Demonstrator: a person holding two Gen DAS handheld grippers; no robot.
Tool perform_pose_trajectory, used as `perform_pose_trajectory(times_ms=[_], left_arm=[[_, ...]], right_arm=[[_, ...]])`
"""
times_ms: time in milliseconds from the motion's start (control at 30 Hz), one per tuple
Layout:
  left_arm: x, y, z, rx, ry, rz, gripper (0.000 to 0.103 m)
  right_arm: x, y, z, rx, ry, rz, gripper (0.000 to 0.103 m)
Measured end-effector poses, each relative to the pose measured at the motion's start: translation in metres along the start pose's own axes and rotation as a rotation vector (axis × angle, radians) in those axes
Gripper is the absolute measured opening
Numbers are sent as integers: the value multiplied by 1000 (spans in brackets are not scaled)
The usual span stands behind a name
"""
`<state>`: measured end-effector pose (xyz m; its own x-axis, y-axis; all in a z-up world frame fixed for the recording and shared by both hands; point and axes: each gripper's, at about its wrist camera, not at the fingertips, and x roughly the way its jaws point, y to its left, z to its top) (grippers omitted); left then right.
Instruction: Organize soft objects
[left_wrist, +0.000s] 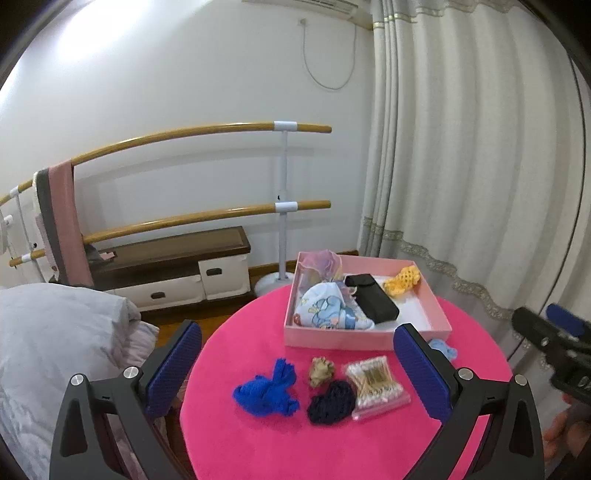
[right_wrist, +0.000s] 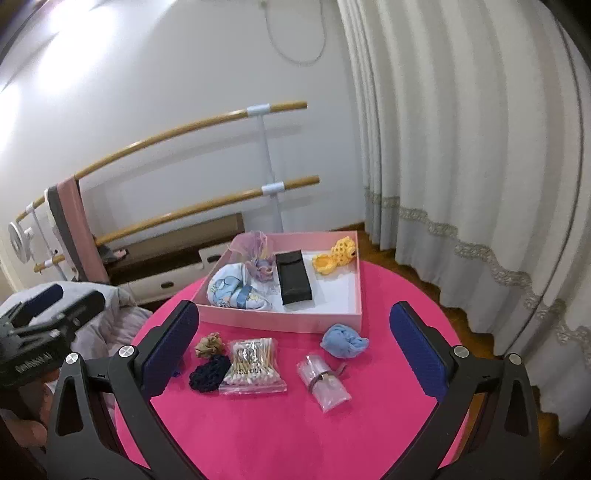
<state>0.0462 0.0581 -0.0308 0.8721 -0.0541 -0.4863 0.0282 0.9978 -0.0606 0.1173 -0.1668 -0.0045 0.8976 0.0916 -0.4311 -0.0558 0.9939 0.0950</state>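
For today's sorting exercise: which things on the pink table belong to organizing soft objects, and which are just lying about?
Belongs:
pink box
royal blue knit
navy knit
tan scrunchie
light blue cloth ball

Lying about:
cotton swab bag
clear plastic packet

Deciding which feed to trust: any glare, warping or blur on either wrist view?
Left wrist: bright glare washes the wall upper left, fisheye bends the wooden rails, table items sharp. Right wrist: same wall glare, curtain bowed, cotton swab bag label readable.
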Motion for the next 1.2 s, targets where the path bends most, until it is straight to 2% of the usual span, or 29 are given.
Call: perform_pose_trajectory(times_ms=[233, 533, 800, 1200], left_arm=[[-32, -9, -23, 4, 4, 19, 103], [-75, -7, -48, -7, -39, 36, 103], [-97, -1, -75, -4, -42, 43, 103], [-89, 11, -79, -17, -7, 39, 103]], right_arm=[[-46, 8, -16, -21, -61, -37, 103], [-79, 4, -41, -18, -73, -64, 103], [-81, 1, -53, -20, -54, -75, 103], [-80, 6, -55, -31, -43, -75, 103]])
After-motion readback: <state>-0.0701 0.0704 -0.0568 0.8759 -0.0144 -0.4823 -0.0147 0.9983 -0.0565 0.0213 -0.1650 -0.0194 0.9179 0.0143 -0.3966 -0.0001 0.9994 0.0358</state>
